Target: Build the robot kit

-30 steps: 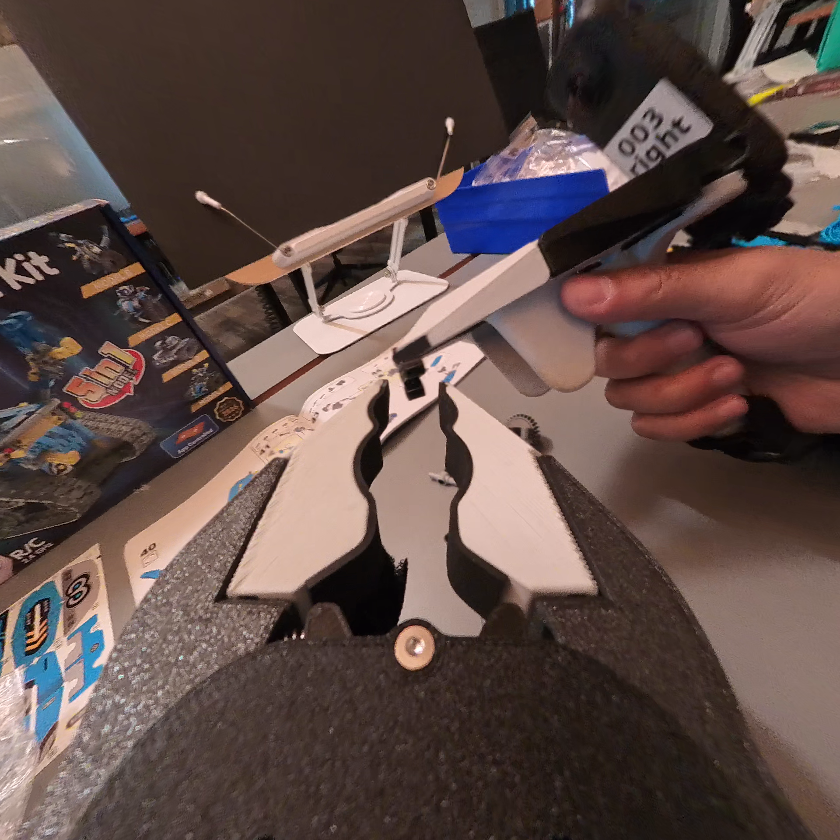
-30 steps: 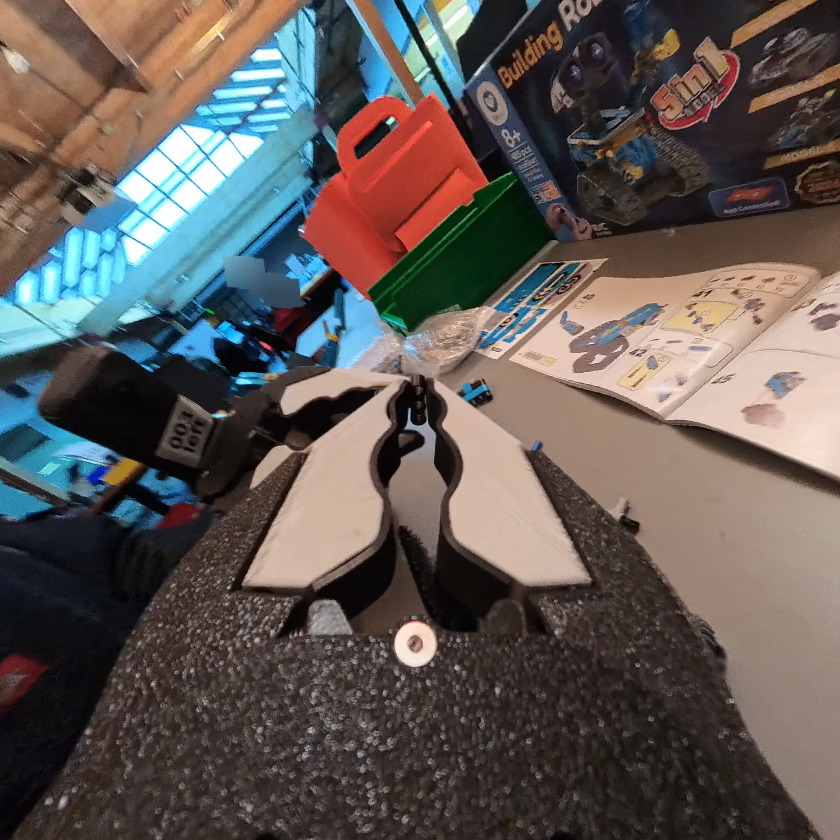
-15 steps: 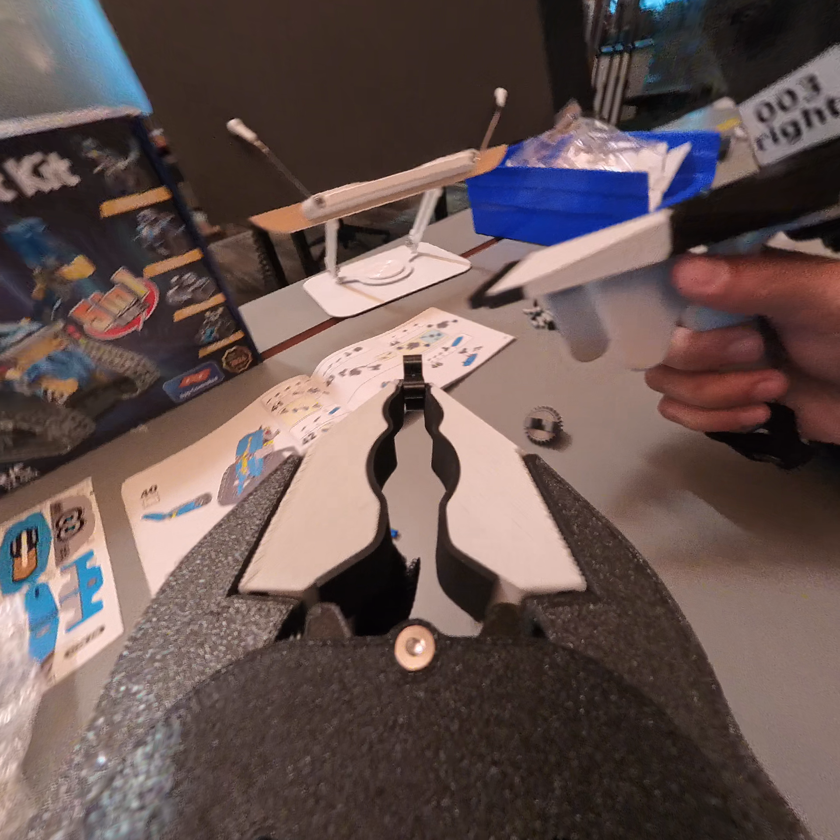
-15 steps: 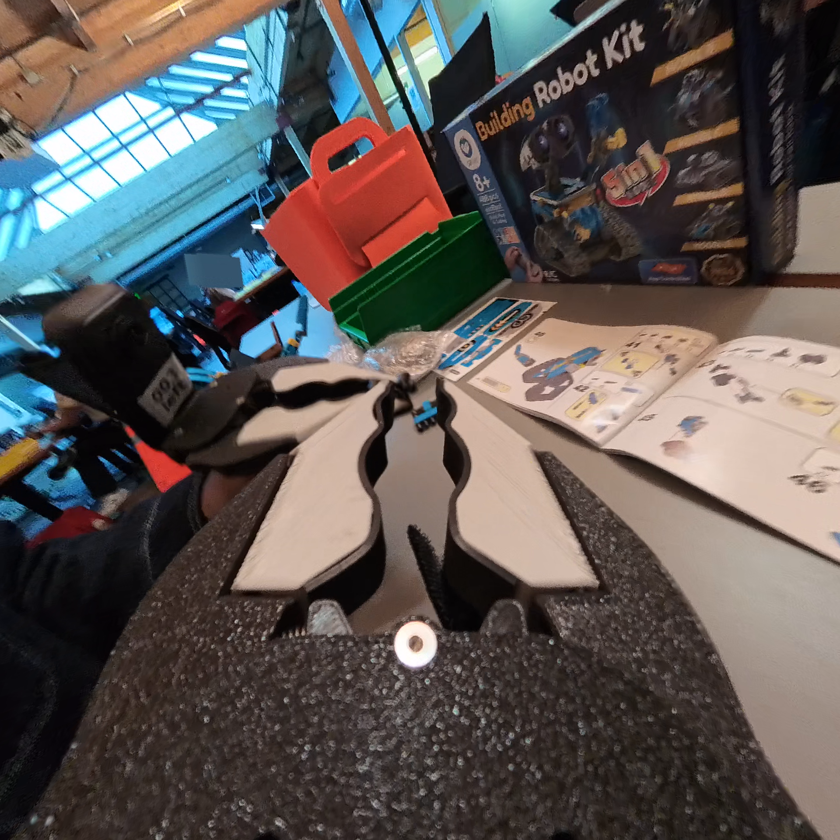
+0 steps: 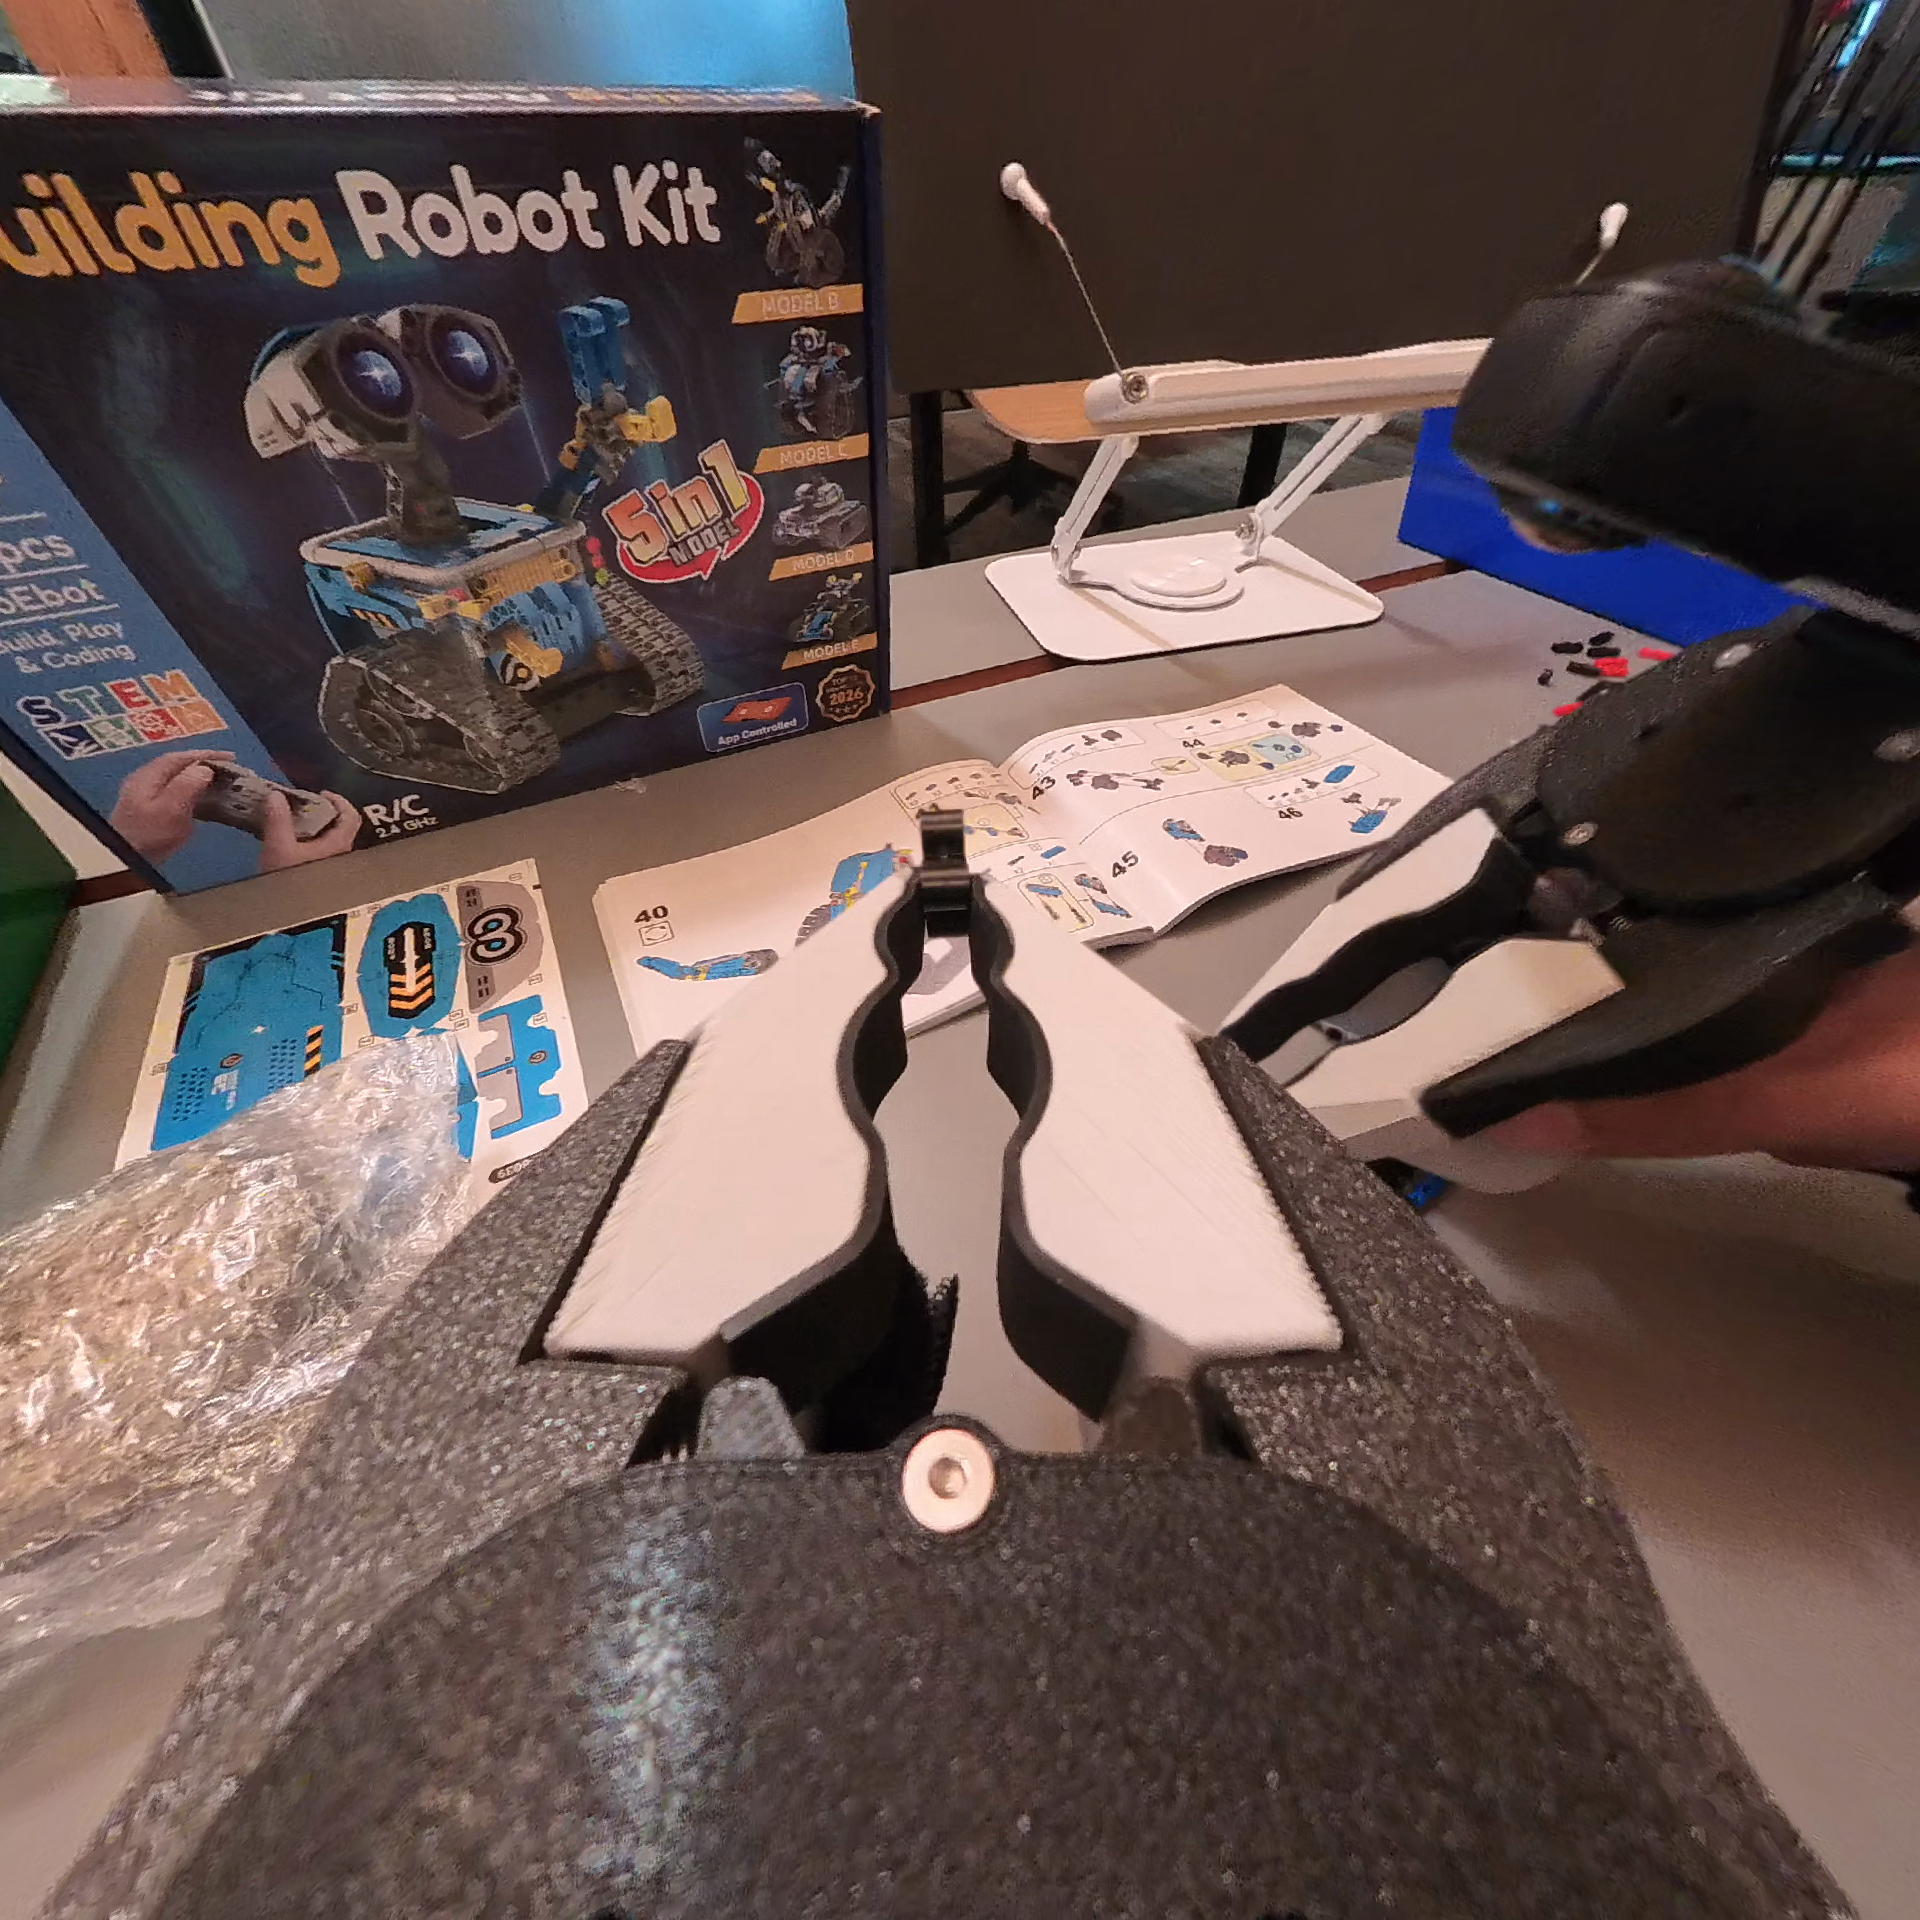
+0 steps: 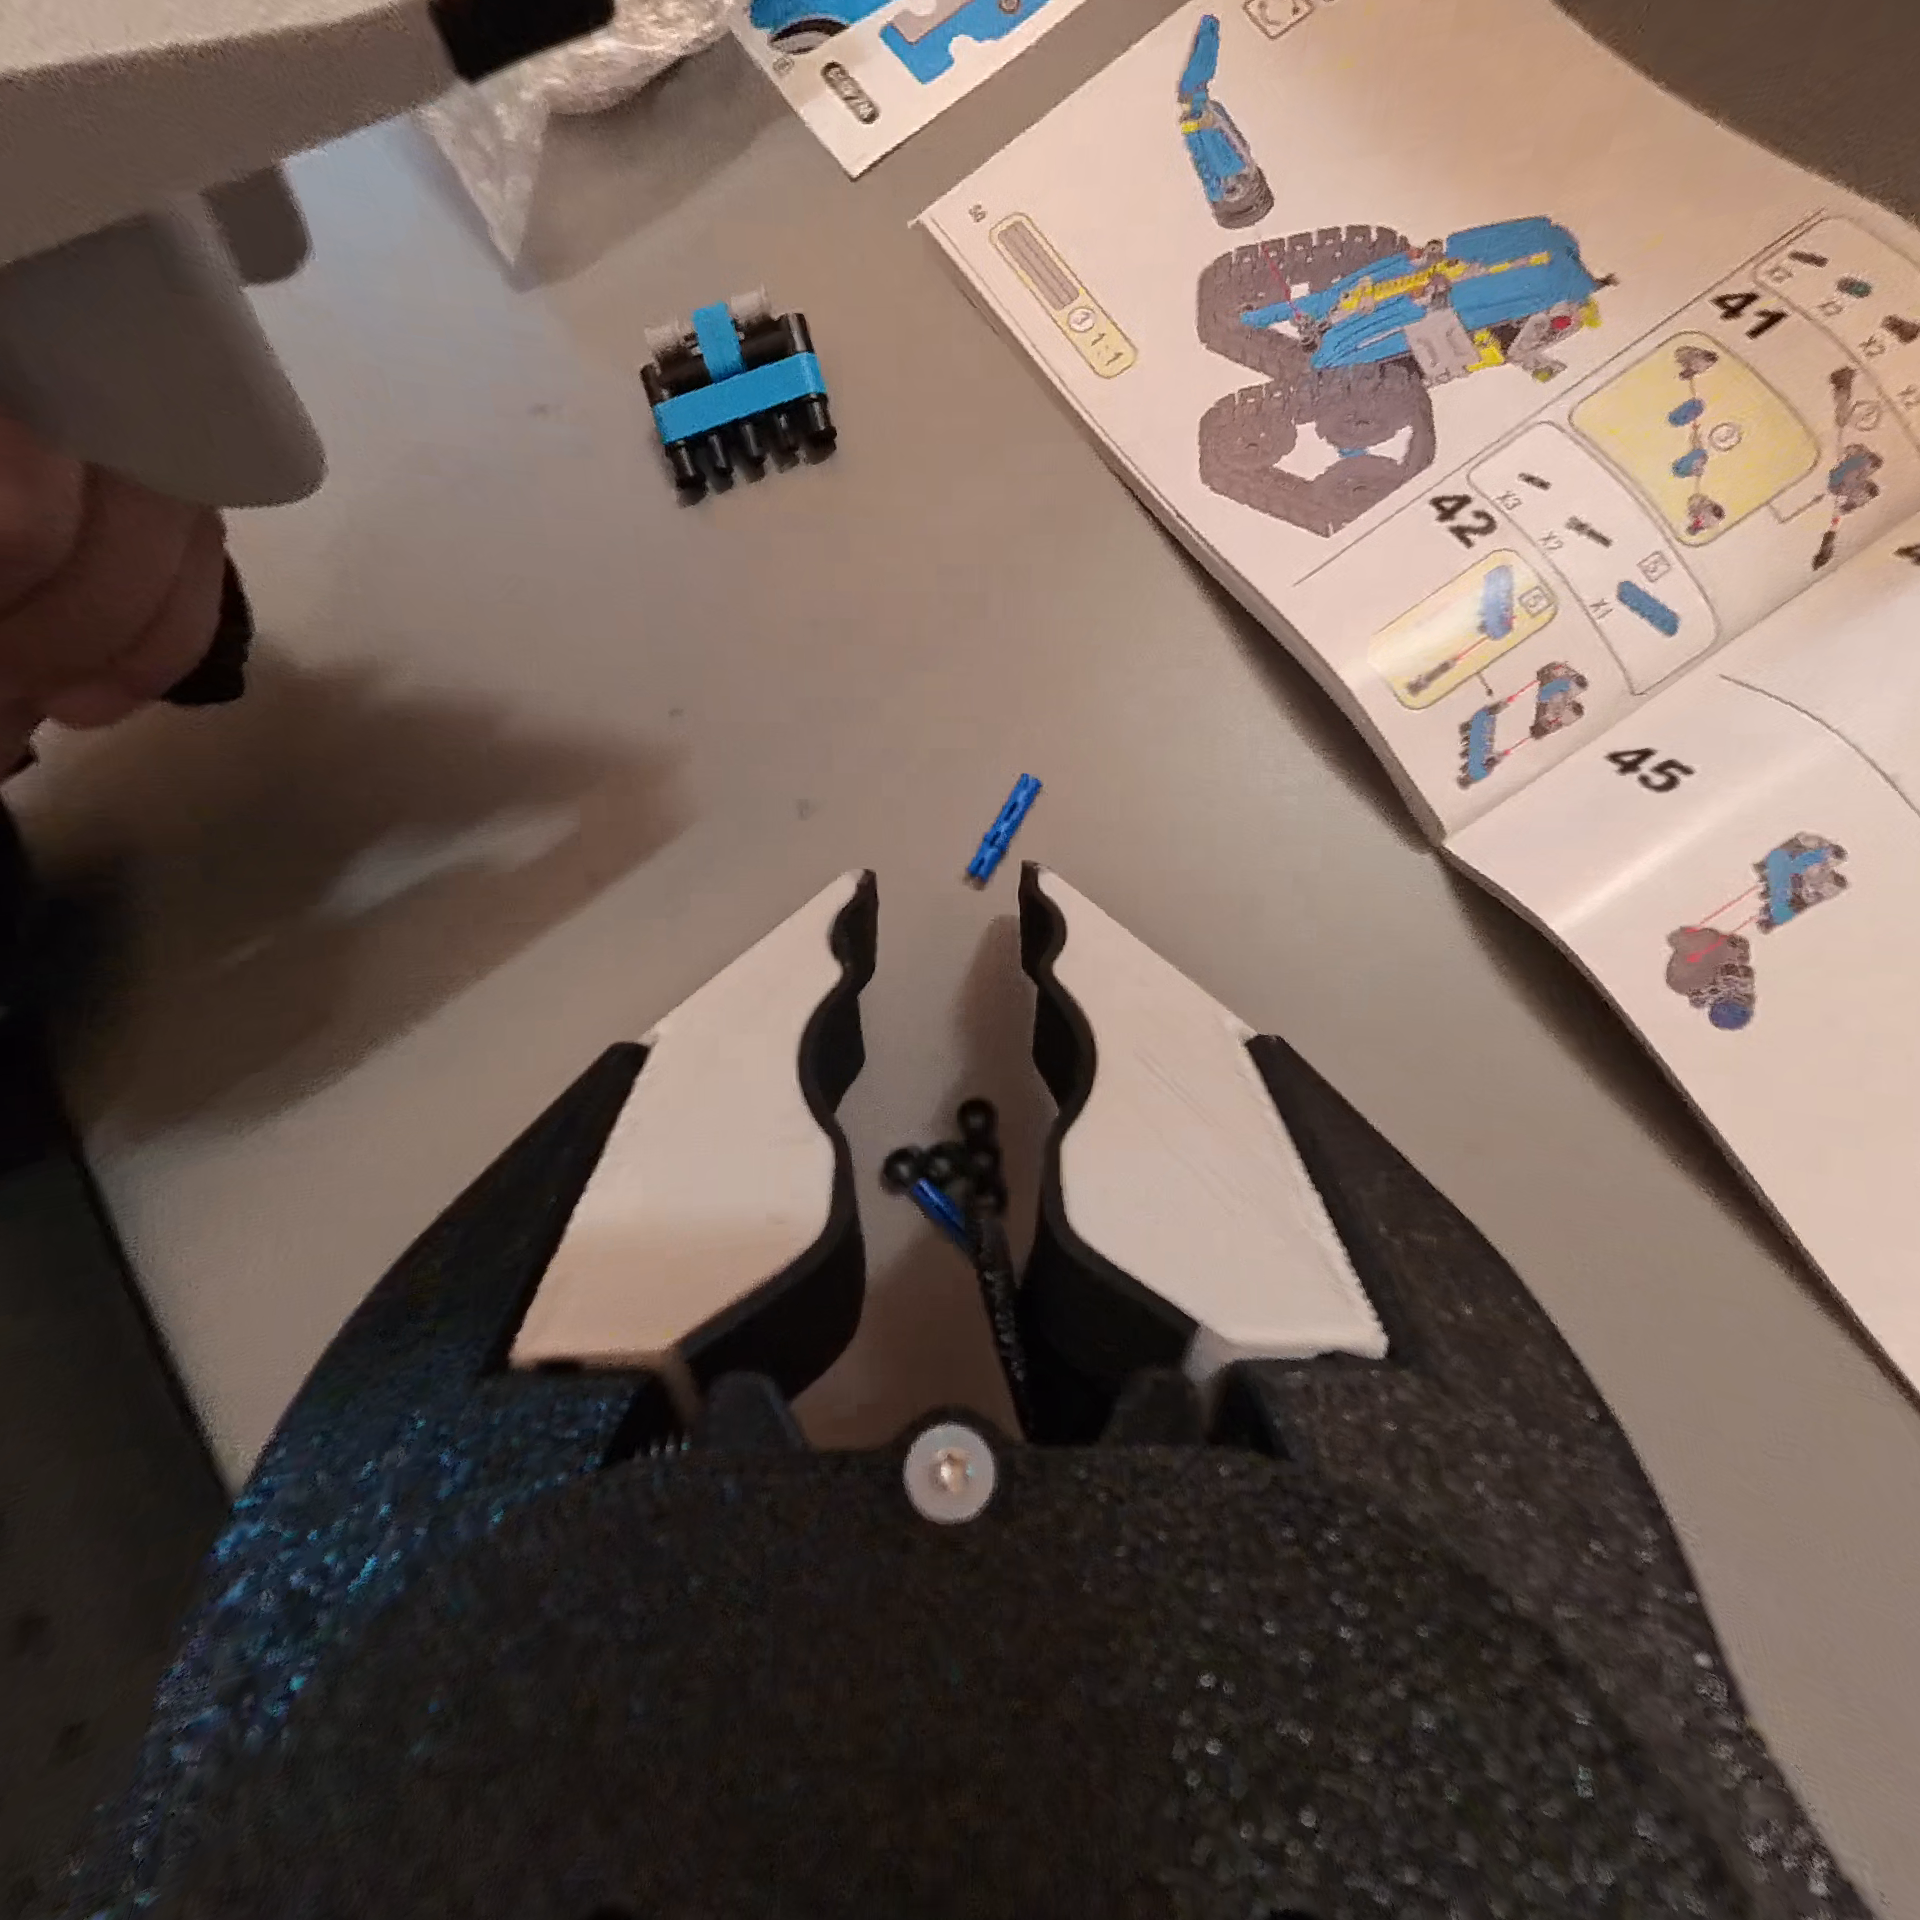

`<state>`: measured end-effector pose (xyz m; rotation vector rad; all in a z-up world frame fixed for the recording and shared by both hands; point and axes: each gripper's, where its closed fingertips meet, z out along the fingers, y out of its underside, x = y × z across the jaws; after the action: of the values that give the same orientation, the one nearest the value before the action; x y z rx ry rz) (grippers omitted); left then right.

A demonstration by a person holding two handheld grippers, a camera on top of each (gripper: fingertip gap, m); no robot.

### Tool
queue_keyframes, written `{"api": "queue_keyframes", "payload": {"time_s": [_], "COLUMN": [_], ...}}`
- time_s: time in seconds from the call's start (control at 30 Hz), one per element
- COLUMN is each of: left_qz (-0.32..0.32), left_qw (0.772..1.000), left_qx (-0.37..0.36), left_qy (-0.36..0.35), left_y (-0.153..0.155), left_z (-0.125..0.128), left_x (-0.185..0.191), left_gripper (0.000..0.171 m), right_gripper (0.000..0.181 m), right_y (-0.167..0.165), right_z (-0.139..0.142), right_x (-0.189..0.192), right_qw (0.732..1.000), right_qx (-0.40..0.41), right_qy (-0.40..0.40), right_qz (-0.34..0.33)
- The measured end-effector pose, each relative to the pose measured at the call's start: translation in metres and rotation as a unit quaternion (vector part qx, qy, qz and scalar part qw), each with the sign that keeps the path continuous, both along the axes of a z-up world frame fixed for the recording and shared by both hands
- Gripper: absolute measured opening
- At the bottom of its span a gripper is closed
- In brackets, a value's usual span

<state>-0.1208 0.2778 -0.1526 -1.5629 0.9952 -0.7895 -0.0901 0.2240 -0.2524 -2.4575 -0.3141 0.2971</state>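
Left tool (image 5: 943,883) pinches a small black connector piece (image 5: 942,850) at its tips, above the open instruction booklet (image 5: 1174,831). Right tool (image 6: 948,894) gapes empty over the grey worktop (image 6: 582,644) — blue pin (image 6: 1004,828) just ahead, blue-black block assembly (image 6: 738,400) farther off.

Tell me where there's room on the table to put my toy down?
Bare grey table lies between the small blue-and-black brick assembly, the loose blue pin and the open instruction booklet. It is crowded by the sticker sheet, crinkled plastic bag and kit box.
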Motion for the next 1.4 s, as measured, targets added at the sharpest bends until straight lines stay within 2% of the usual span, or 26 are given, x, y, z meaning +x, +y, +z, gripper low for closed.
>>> {"api": "queue_keyframes", "payload": {"time_s": [0.2,0.47,0.6,1.4], "left_qz": [-0.009,-0.012,-0.013,-0.015], "left_qw": [1.000,1.000,1.000,1.000], "left_qx": [-0.013,-0.019,-0.016,-0.026], "left_qy": [-0.011,-0.019,-0.010,-0.010], "left_y": [-0.002,-0.002,0.000,0.002], "left_z": [0.002,0.002,-0.001,-0.004], "left_x": [0.000,0.000,0.001,0.000], "left_gripper": [0.008,0.008,0.008,0.008], "right_gripper": [0.023,0.020,0.017,0.020], "right_y": [0.015,0.004,0.007,0.008], "right_z": [-0.006,0.005,0.012,-0.004], "right_x": [0.002,-0.012,-0.009,-0.003], "right_qw": [0.999,0.999,0.998,0.999], "right_qx": [0.001,0.042,0.061,0.026], "right_qy": [-0.022,-0.001,-0.016,-0.016], "right_qz": [-0.033,-0.031,-0.020,-0.015]}}
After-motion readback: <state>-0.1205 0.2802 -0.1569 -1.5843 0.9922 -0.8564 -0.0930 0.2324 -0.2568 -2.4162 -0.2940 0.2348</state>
